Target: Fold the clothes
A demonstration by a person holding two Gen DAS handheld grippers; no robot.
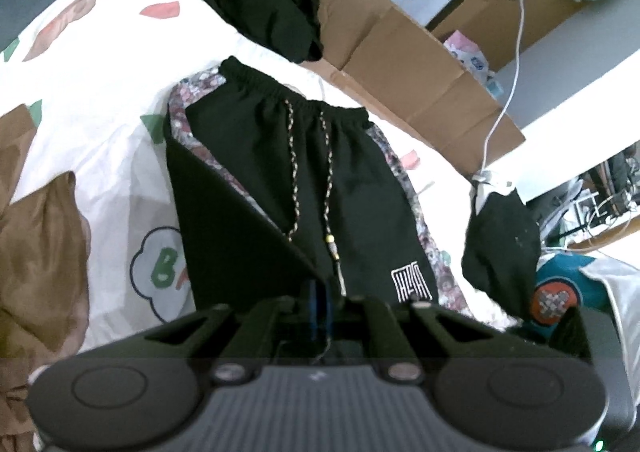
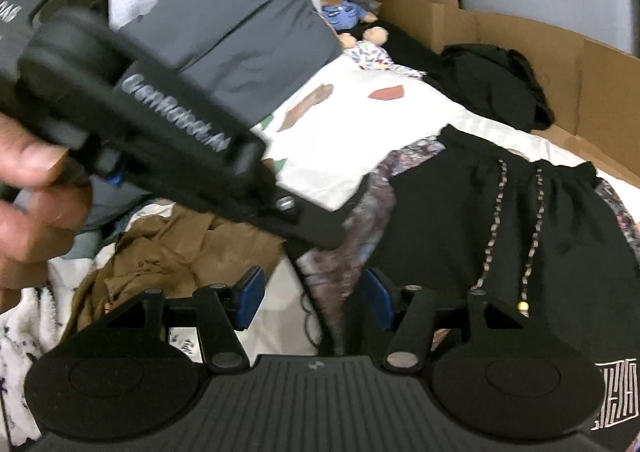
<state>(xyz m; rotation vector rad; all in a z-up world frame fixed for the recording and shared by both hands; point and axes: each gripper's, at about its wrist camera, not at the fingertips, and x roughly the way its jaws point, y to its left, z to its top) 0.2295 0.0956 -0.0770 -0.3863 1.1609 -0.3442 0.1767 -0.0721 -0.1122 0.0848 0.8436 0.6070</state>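
Note:
Black shorts [image 1: 320,188] with patterned side stripes, a braided drawstring and a white logo lie on a white printed bedsheet [image 1: 100,100]. Their left leg is lifted and folded over in a black triangle. My left gripper [image 1: 320,306] is shut on that hem. In the right wrist view the shorts [image 2: 500,212] lie at the right, and the left gripper [image 2: 320,236] pinches the patterned edge [image 2: 332,276]. My right gripper [image 2: 316,298] is open, its blue pads [image 2: 252,296] either side of that hanging patterned edge.
A black garment [image 1: 264,12] lies at the back by flattened cardboard [image 1: 420,76]. A brown garment [image 1: 36,252] lies at the left. A dark cloth [image 1: 500,244] hangs at the right, under a white cable [image 1: 516,52]. A grey pillow [image 2: 240,32] and a teddy bear [image 2: 344,8] sit beyond.

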